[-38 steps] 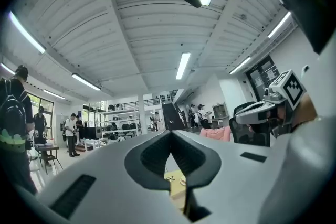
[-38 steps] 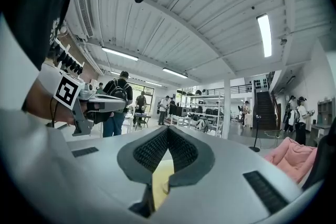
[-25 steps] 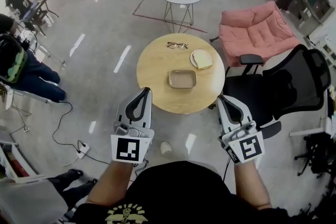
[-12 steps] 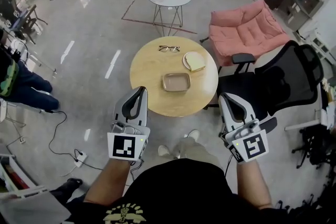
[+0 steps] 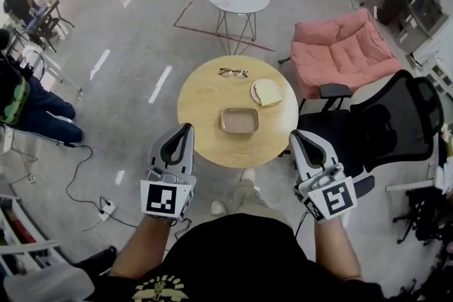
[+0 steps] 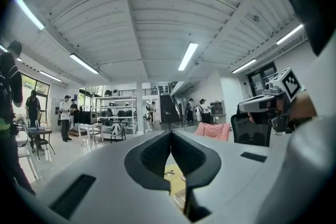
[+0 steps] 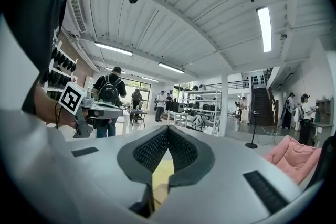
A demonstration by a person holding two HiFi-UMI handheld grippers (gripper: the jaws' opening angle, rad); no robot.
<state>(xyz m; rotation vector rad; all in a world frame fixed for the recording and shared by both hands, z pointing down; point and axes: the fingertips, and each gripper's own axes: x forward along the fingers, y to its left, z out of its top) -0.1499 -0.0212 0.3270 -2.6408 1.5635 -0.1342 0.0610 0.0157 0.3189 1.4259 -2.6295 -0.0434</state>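
Brown tray (image 5: 239, 120) sits on the desk (image 5: 202, 99), apart from my left tool (image 5: 185, 129) and right tool (image 5: 296, 135), both pinched together, empty. It looks stiff and light; I'd grip its raised rim.

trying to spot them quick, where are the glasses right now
In the head view the glasses lie on the far side of the round wooden table, just left of the plate with bread and beyond the brown tray.

Table's (image 5: 202, 97) left side is bare; tray (image 5: 239, 120), plate (image 5: 266, 91), glasses (image 5: 233, 72) take the rest.
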